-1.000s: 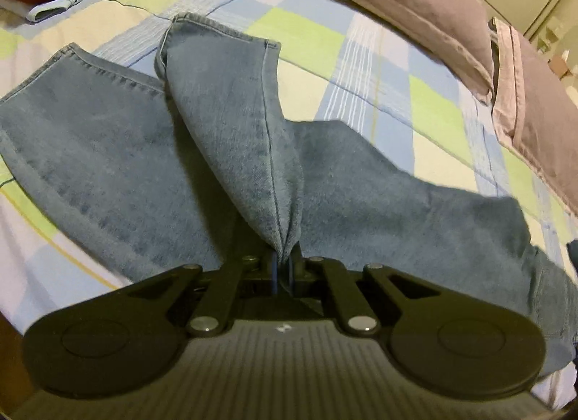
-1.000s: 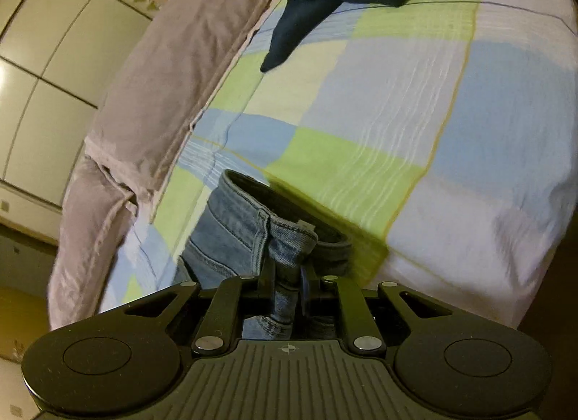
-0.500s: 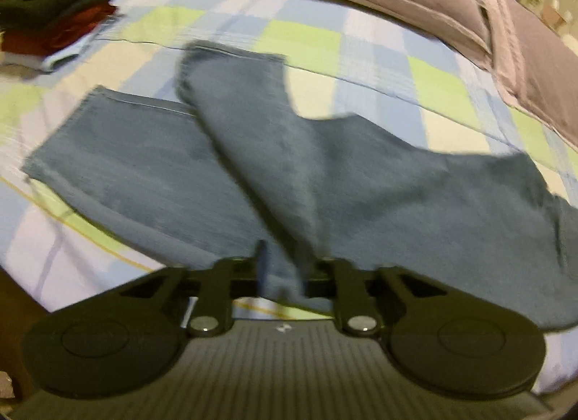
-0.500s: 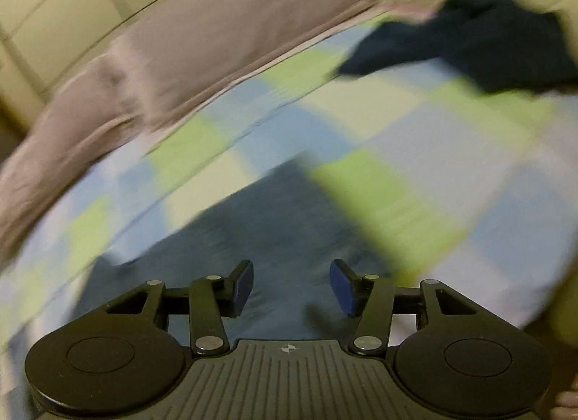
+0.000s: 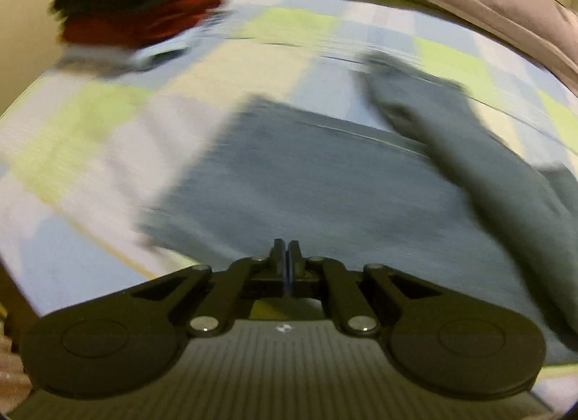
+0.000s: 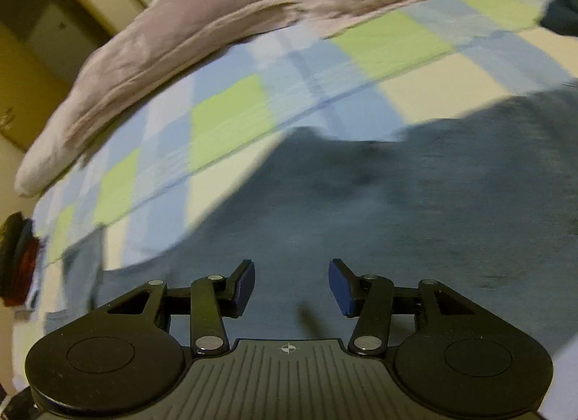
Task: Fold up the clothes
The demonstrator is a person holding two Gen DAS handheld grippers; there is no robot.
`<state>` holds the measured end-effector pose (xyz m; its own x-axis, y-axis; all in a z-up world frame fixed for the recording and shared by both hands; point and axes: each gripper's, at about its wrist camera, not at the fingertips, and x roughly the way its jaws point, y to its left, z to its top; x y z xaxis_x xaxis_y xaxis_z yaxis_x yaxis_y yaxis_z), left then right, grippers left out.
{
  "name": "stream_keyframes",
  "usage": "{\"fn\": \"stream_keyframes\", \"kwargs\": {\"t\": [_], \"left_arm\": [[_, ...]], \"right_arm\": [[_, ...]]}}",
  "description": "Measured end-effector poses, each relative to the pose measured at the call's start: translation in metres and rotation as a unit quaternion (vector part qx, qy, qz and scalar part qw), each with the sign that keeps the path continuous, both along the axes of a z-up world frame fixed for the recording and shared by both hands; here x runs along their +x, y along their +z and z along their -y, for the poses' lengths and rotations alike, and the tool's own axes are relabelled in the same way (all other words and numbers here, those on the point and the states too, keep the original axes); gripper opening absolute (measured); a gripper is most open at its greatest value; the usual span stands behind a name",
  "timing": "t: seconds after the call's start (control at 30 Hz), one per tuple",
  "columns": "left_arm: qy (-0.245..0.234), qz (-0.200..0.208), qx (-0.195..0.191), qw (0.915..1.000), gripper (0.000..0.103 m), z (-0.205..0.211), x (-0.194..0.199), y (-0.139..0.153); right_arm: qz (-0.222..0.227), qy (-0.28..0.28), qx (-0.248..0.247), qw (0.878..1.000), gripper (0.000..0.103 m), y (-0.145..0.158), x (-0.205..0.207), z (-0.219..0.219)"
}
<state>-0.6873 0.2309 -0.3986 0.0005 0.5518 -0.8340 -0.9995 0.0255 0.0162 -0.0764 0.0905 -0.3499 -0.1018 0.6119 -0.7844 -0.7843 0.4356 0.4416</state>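
Denim jeans point(image 5: 325, 189) lie spread on the bed point(image 6: 224, 113), one leg crossed over. My left claw point(image 5: 287, 252) is closed, gripping nothing; my right claw point(image 6: 292, 284) gapes empty above them. Next I'd grip a hem.

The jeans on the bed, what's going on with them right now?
A person with a tool in each hand is folding clothes on a checked bed. The jeans lie spread on it, one leg lying askew over the other. The left tool is shut with nothing visibly between its fingers, and the right tool is open above the denim, holding nothing. Both views are motion-blurred. A stack of folded clothes sits at the far corner.
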Motion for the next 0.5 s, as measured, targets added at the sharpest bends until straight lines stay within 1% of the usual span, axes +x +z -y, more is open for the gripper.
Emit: {"fn": "stream_keyframes", "kwargs": {"t": [0.07, 0.13, 0.2, 0.23, 0.3, 0.4, 0.47, 0.5], "left_arm": [[0.023, 0.004, -0.004, 0.9997, 0.003, -0.012, -0.031, 0.005], [0.03, 0.012, -0.005, 0.9995, 0.003, -0.02, -0.045, 0.017], [0.036, 0.021, -0.006, 0.9991, 0.005, -0.029, -0.059, 0.029], [0.04, 0.038, -0.003, 0.9985, 0.005, -0.031, -0.067, 0.035], [0.057, 0.093, -0.004, 0.9941, 0.005, -0.032, -0.085, 0.047], [0.078, 0.133, -0.013, 0.988, 0.005, -0.029, -0.101, 0.055], [0.088, 0.151, -0.018, 0.9845, 0.005, -0.027, -0.108, 0.057], [0.093, 0.162, -0.021, 0.9822, 0.005, -0.027, -0.113, 0.058]], "right_arm": [[-0.016, 0.012, 0.013, 1.0, 0.05, -0.002, -0.026, -0.028], [-0.039, 0.027, 0.027, 0.999, 0.05, -0.006, -0.057, -0.055], [-0.065, 0.042, 0.041, 0.996, 0.05, -0.008, -0.084, -0.085], [-0.081, 0.051, 0.045, 0.994, 0.05, -0.012, -0.097, -0.101], [-0.123, 0.063, 0.042, 0.99, 0.05, -0.023, -0.122, -0.129], [-0.193, 0.066, 0.034, 0.978, 0.05, -0.046, -0.154, -0.164], [-0.212, 0.069, 0.026, 0.974, 0.05, -0.06, -0.172, -0.182], [-0.21, 0.073, 0.019, 0.975, 0.05, -0.067, -0.179, -0.19]]}}
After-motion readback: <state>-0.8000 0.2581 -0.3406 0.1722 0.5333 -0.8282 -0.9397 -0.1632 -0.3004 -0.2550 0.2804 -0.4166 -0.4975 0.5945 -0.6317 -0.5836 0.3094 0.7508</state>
